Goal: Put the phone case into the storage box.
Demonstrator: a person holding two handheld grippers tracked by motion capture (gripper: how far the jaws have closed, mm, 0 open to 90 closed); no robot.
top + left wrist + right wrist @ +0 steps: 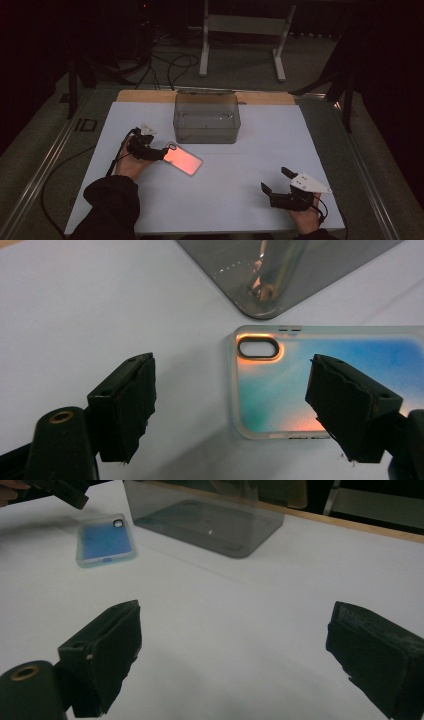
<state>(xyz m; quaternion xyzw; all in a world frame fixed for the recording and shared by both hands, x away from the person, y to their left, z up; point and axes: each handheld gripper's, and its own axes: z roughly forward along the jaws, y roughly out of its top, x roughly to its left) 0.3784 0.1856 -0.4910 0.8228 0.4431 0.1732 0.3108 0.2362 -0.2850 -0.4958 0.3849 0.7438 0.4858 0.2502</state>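
A translucent phone case [183, 160] lies flat on the white board [225, 200], glowing pink-orange from above and blue in the gripper views. My left gripper [162, 150] is at its camera-hole end. In the left gripper view the left gripper [231, 362] straddles the long edge of the case [280, 390]: one jaw hangs over the case, the other over bare board, and neither pad presses on it. My right gripper [274, 179] rests open at the front right, with nothing between its jaws. In its own view the right gripper [237, 609] faces the case [105, 540].
A clear, smoky plastic bin [206, 117] stands behind the case, near the board's wooden back edge [145, 95]. It also shows as the bin [270, 275] close ahead of the left jaws. A white stand [240, 30] and cables lie on the floor beyond.
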